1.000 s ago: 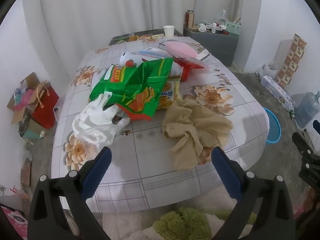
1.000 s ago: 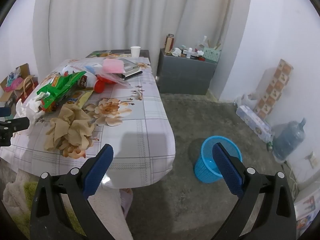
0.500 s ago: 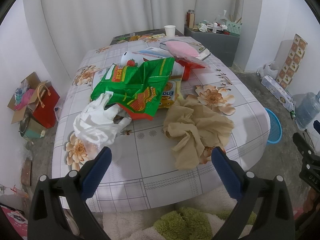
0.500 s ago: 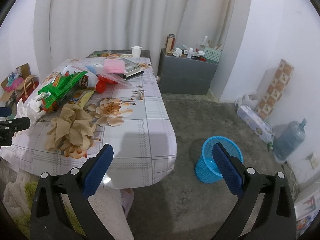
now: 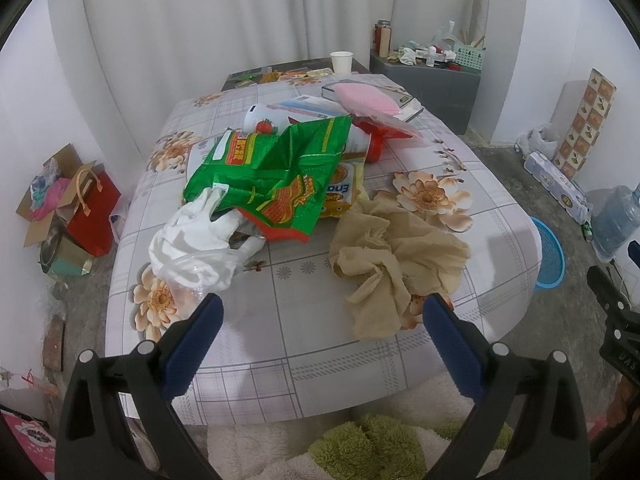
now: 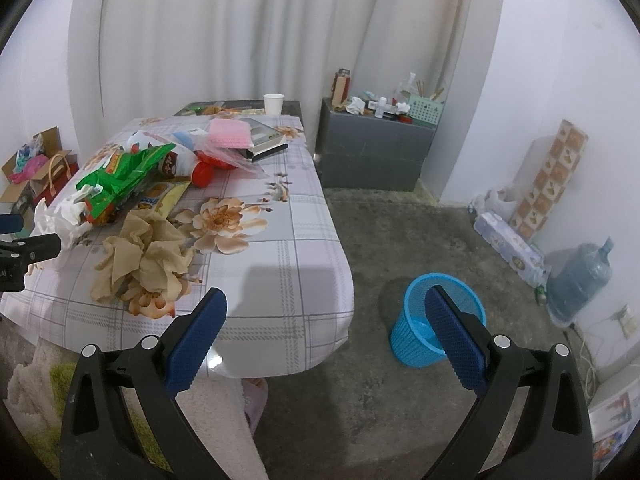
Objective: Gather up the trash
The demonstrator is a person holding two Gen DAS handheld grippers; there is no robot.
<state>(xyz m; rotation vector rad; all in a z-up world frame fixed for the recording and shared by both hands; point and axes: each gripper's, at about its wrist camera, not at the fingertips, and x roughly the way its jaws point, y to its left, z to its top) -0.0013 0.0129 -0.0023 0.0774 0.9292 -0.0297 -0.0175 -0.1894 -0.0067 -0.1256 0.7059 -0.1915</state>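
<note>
The crumpled tan paper wad (image 5: 394, 254) is seen on the floral tablecloth-covered table (image 5: 304, 344), just ahead of the left gripper (image 5: 320, 312), toward its right finger (the nearer tool). Both it and the right gripper (image 6: 326, 310) are held spread and empty; the blue mesh wastebasket (image 6: 420, 344) stands on the floor to the table's right.

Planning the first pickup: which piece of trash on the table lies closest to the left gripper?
The crumpled white plastic bag, just beyond the left gripper; the tan paper lies slightly farther.
</note>
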